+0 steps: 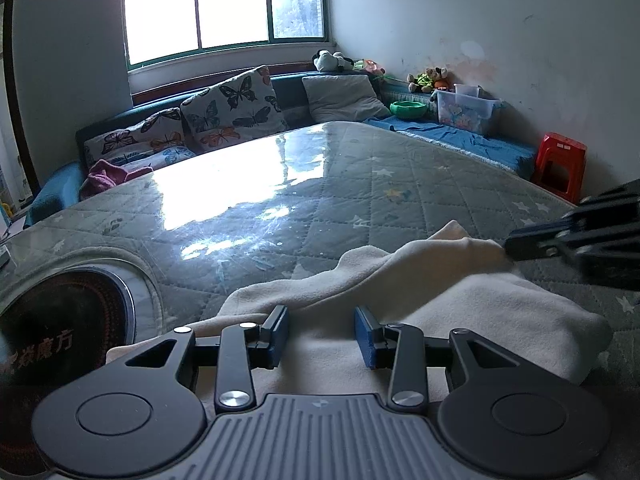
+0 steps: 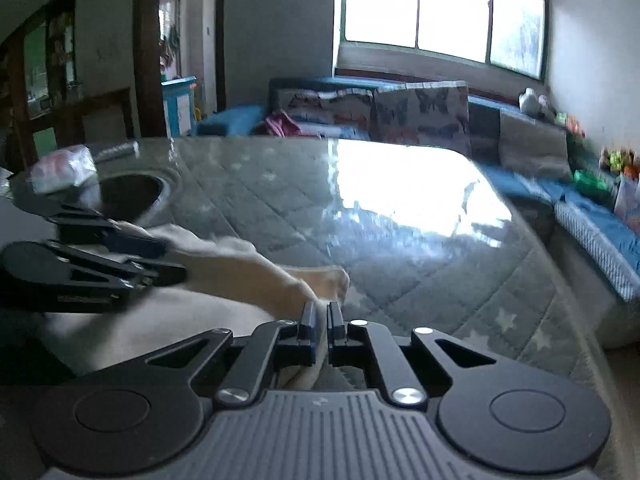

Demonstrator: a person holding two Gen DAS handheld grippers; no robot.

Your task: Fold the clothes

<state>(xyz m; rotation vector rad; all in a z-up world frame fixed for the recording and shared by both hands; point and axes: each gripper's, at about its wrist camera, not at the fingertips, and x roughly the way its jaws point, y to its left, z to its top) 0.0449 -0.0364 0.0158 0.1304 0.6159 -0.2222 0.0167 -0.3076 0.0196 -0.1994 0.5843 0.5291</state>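
We see a cream cloth (image 1: 460,312) lying on the tabletop (image 1: 320,200), in the lower middle and lower right of the left view. The tabletop has a grey quilted cover with stars under a shiny clear sheet. Our left hand-held gripper (image 1: 321,336) sits at the bottom of that view with its two blue pads wide apart. It is open and holds nothing, and the cloth lies under and between the pads.

Our right hand-held gripper (image 2: 321,326) is at the bottom middle of the right view. Its jaws are squeezed close on a thin fold of the cloth (image 2: 240,264). In the left view this same gripper comes in from the right edge and pinches a raised corner of the cloth, so that corner is pulled up into a ridge.

A round dark stove plate (image 1: 68,320) is set into the tabletop at the lower left of the left view. Behind the tabletop are butterfly pillows (image 1: 232,108) and a window (image 1: 224,4). A red stool (image 1: 560,164) stands at the right
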